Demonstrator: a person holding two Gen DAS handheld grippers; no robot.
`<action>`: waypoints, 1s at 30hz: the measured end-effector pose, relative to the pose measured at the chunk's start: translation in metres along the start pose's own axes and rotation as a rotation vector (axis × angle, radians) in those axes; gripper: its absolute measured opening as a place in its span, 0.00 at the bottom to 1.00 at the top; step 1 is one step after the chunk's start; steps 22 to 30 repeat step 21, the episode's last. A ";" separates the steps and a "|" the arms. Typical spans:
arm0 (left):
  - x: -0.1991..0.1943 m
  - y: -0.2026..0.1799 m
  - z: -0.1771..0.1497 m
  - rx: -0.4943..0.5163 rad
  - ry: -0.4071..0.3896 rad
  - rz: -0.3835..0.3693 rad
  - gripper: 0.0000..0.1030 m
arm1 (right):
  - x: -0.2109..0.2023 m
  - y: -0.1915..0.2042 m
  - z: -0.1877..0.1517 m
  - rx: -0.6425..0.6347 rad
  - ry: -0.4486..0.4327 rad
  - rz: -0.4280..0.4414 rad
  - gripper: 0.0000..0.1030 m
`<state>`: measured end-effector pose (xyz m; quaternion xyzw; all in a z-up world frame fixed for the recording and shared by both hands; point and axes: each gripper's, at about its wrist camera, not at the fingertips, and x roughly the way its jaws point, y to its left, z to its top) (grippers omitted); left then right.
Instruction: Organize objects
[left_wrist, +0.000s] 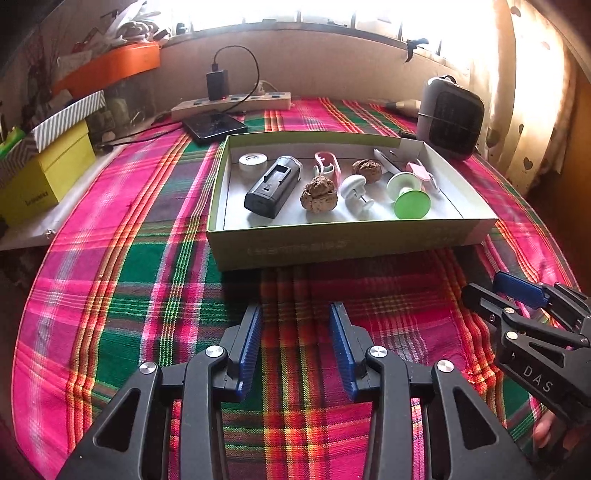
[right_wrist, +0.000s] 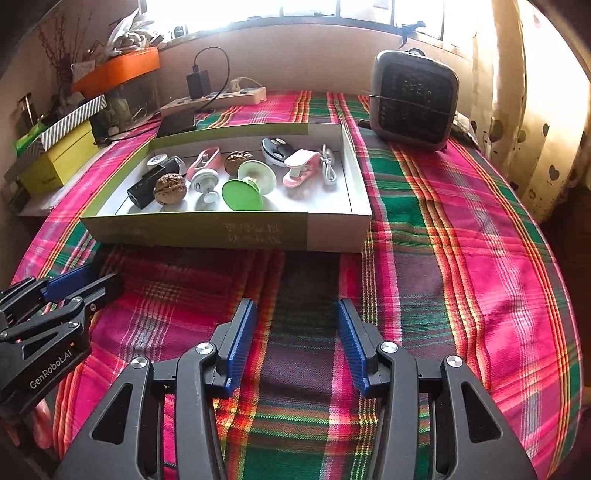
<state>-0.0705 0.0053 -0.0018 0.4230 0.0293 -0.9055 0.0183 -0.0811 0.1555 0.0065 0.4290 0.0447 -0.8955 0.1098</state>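
A shallow cardboard box (left_wrist: 332, 247) (right_wrist: 221, 232) lies on the plaid cloth ahead of both grippers. It holds several small things: a black device (left_wrist: 271, 186) (right_wrist: 142, 188), two walnuts (left_wrist: 318, 194) (right_wrist: 170, 188), a white knob (left_wrist: 354, 190) (right_wrist: 203, 182), a green-and-white spool (left_wrist: 408, 195) (right_wrist: 247, 186), pink clips (left_wrist: 327, 166) (right_wrist: 299, 166) and a white roll (left_wrist: 253, 162). My left gripper (left_wrist: 297, 314) is open over bare cloth, short of the box's near wall. My right gripper (right_wrist: 295, 312) is open too, with nothing between its fingers. Each gripper shows at the edge of the other's view.
A grey fan heater (left_wrist: 452, 116) (right_wrist: 413, 99) stands behind the box at the right. A power strip with a charger (left_wrist: 231, 101) (right_wrist: 214, 98) and a dark phone (left_wrist: 216, 125) lie behind it. Yellow and striped boxes (left_wrist: 48, 162) (right_wrist: 59, 151) sit at the left. A curtain (right_wrist: 535, 110) hangs at the right.
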 end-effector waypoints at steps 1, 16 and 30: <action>0.000 0.000 0.000 0.006 0.001 0.007 0.34 | 0.000 -0.001 0.000 -0.002 0.000 -0.002 0.46; 0.000 -0.004 0.000 0.018 0.002 0.023 0.35 | 0.001 -0.001 0.000 -0.006 0.001 -0.003 0.48; 0.000 -0.004 0.000 0.018 0.002 0.024 0.35 | 0.001 -0.001 0.001 -0.005 0.001 -0.004 0.48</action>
